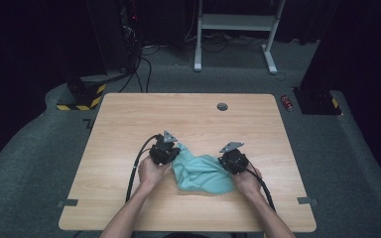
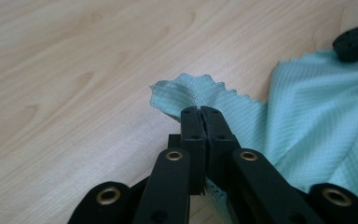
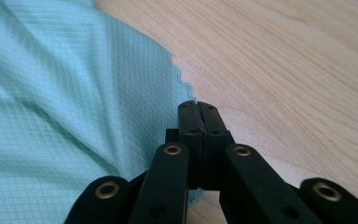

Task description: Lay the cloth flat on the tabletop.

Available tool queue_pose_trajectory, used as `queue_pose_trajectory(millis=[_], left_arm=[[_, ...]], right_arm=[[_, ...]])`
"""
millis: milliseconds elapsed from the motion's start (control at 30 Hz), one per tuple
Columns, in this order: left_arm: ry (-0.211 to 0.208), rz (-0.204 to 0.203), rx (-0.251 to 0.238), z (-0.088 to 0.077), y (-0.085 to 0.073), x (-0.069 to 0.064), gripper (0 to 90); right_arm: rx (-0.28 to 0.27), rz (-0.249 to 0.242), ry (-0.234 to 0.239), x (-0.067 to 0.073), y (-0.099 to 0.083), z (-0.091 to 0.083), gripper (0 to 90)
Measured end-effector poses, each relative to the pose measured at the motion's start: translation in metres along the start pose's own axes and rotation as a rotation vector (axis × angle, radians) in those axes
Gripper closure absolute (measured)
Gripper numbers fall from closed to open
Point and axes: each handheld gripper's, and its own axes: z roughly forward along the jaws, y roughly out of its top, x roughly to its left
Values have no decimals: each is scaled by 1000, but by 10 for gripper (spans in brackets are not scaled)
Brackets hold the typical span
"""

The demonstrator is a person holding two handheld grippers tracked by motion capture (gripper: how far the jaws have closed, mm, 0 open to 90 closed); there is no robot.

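Near the middle of the desk [image 1: 129, 129], a bit toward the person's edge, sits a crumpled mint-green cloth [image 1: 201, 173] with a fine grid weave and a scalloped hem. It's bunched up with a few folds running through it, lying flat on the wood between the two hands.

Left gripper [image 2: 199, 112] has its jaws pressed together on a corner of the cloth, and in the left gripper view you can see the wavy hem poking out past the tips and more fabric trailing off below them. In the high view the left gripper [image 1: 164, 152] sits right at the cloth's left side, left hand [image 1: 151, 173] wrapped around it from behind.

Right gripper [image 3: 197, 106] is clamped too, jaws tight together right at the cloth's edge, fabric tucked in between them low down. From above, the right gripper [image 1: 234, 161] is at the cloth's right side, with the right hand [image 1: 248, 181] behind it.

Both cables trail back toward the desk's near edge.
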Motion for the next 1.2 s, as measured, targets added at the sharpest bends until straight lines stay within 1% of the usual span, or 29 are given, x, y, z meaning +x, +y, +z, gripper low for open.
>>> queue_pose_trajectory(millis=[67,167,200,267,333,400,500,600,667,700,733,800,833,867,900,933,1000,1067,1100,1133,1200], left_arm=[[16,-3,-32,-6,1,3,882],[32,-25,-73,-15,1,9,882],[33,-33,-83,-18,1,11,883],[40,-42,-102,-21,0,14,883],[44,-49,-115,-22,0,17,883],[44,-57,-128,-19,0,18,882],[53,-57,-141,-12,1,19,881],[56,-58,-101,0,7,23,882],[64,-60,-90,5,11,26,881],[69,-59,-88,8,13,27,882],[77,-54,-83,10,15,29,881],[82,-65,-100,13,16,32,881],[80,-81,-93,15,16,35,881],[81,-87,-83,17,17,37,881],[86,-95,-80,20,16,40,880],[91,-111,-77,23,16,42,880],[111,-115,-62,29,17,47,878],[128,-94,-49,33,18,46,877],[142,-73,-37,36,17,44,876],[145,-63,-27,37,17,44,874],[146,-73,-5,42,14,46,858]], right_arm=[[-33,6,-2,-2,0,-5,900],[-105,29,-30,-8,3,-21,900],[-131,39,-40,-9,4,-27,900],[-180,35,-63,-12,7,-37,900],[-211,39,-72,-15,8,-43,900],[-207,43,-71,-17,7,-42,900],[-174,49,-77,-18,4,-32,900],[-185,71,-86,-23,8,-28,900],[-181,77,-90,-25,15,-27,900],[-179,72,-91,-26,19,-25,900],[-174,78,-85,-27,22,-22,900],[-159,84,-87,-30,28,-15,900],[-161,93,-84,-33,32,-10,900],[-155,98,-84,-36,35,-7,900],[-156,100,-86,-38,37,-4,900],[-156,112,-88,-40,40,-1,900],[-150,139,-88,-46,47,5,900],[-153,180,-81,-52,51,10,899],[-140,195,-75,-55,52,13,899],[-123,200,-75,-57,53,18,899],[-102,203,-76,-58,55,25,896]])
